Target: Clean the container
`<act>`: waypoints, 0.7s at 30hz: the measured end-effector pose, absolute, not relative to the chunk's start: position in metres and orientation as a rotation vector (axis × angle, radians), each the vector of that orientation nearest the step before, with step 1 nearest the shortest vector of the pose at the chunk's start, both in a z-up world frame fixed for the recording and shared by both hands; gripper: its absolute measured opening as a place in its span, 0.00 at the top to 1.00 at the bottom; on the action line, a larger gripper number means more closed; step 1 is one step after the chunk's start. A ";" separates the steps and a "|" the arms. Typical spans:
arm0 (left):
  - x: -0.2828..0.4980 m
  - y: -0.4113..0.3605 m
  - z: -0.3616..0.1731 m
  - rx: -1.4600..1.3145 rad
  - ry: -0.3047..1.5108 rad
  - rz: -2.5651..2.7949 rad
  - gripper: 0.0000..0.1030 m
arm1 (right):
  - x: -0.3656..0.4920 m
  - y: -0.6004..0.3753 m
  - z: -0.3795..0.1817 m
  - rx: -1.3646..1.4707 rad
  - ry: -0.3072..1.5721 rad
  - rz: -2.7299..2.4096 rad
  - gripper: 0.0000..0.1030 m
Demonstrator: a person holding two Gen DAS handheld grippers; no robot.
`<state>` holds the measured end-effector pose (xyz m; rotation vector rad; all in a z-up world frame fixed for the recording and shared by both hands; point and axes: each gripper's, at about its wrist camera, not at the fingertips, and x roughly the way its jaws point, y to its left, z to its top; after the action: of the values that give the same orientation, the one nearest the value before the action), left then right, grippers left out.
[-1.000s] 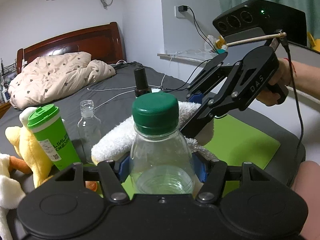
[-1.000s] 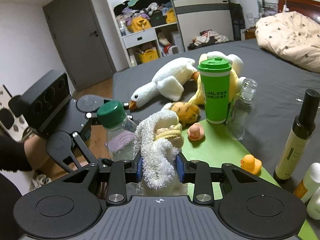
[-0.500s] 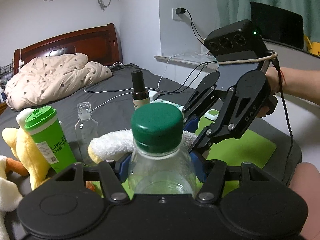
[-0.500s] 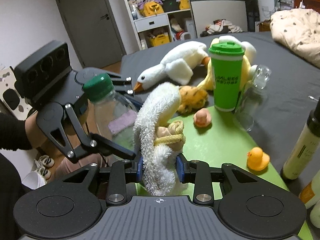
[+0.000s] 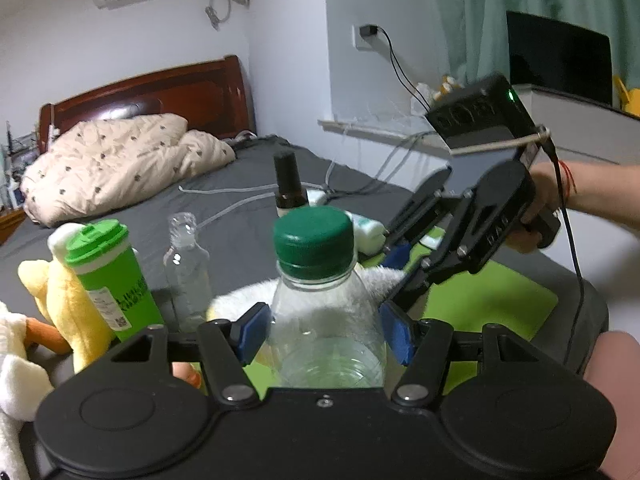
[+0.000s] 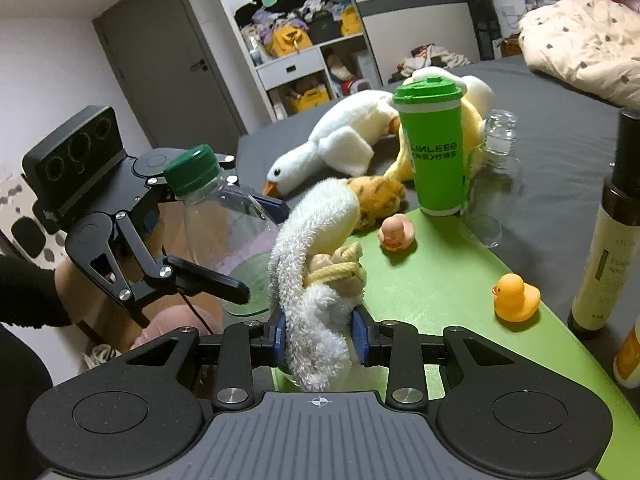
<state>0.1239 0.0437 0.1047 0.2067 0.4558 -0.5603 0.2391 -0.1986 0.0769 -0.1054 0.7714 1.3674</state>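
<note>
A clear plastic bottle [image 5: 326, 320] with a dark green cap [image 5: 314, 236] is held upright in my left gripper [image 5: 326, 334], which is shut on its body. The right wrist view shows the same bottle [image 6: 232, 240] tilted, held above the mat's left end. My right gripper [image 6: 320, 338] is shut on a white fluffy cloth [image 6: 316, 248] with a yellow cord knotted round it. The cloth lies against the bottle's far side; in the left wrist view the cloth [image 5: 240, 300] shows behind the bottle, and the right gripper [image 5: 404, 276] reaches in from the right.
A green mat [image 6: 440, 280] lies on the dark grey bed. On and around it: a green lidded cup [image 6: 436, 152], a small clear glass bottle [image 6: 494, 160], a yellow rubber duck [image 6: 514, 298], a pink toy [image 6: 394, 232], a tall dark-capped bottle [image 6: 612, 248], plush toys [image 6: 340, 140].
The right gripper has swung the cloth lower along the bottle's far side, and its body has moved further right and back. The left gripper keeps hold of the bottle, now tilted more.
</note>
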 end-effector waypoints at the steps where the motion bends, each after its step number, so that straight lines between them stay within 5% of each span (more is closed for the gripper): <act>1: 0.122 0.045 0.107 0.200 0.447 -0.553 0.42 | 0.239 -0.201 0.077 -0.102 0.770 1.364 0.67; 12: 0.122 0.054 0.128 0.124 0.411 -0.508 0.42 | 0.232 -0.211 0.083 -0.064 0.754 1.357 0.67; 17: 0.127 0.059 0.131 0.075 0.437 -0.535 0.61 | 0.229 -0.212 0.087 -0.057 0.743 1.353 0.67; 21: 0.126 0.056 0.132 0.087 0.439 -0.539 0.62 | 0.227 -0.213 0.091 -0.052 0.735 1.350 0.67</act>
<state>0.1261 0.0556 0.1317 0.0870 0.4392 -0.5389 0.2267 -0.2131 0.0912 -0.0524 0.7345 1.3498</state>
